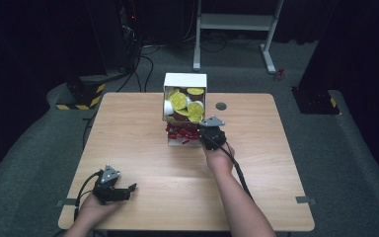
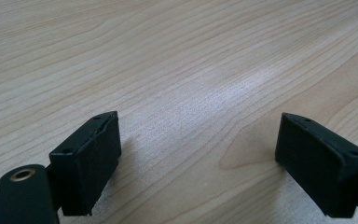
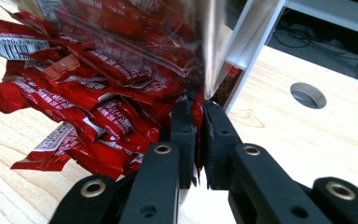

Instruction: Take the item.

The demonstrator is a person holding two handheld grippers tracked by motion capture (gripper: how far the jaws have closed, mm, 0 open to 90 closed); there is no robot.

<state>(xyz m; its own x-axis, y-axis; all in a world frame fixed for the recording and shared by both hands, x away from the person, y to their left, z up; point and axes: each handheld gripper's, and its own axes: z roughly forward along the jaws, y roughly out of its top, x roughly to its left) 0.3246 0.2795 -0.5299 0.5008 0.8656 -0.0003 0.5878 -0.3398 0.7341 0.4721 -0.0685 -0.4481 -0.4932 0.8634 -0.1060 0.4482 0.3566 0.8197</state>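
Two bare forearms without sleeves enter from the bottom edge of the high view. Each hand carries a black two-jaw gripper, the left gripper (image 1: 128, 190) at lower left and the right gripper (image 1: 203, 139) at centre, each topped by a grey three-cornered plate and trailing a black cable. Brass-ringed screw holes mark the black jaw arms; the pads are blocky and dark.

A: Is any print reading clearly on those red sachets (image 3: 98, 116)?
B: White lettering and a barcode strip are showing on them, but everything is blurring beyond reading
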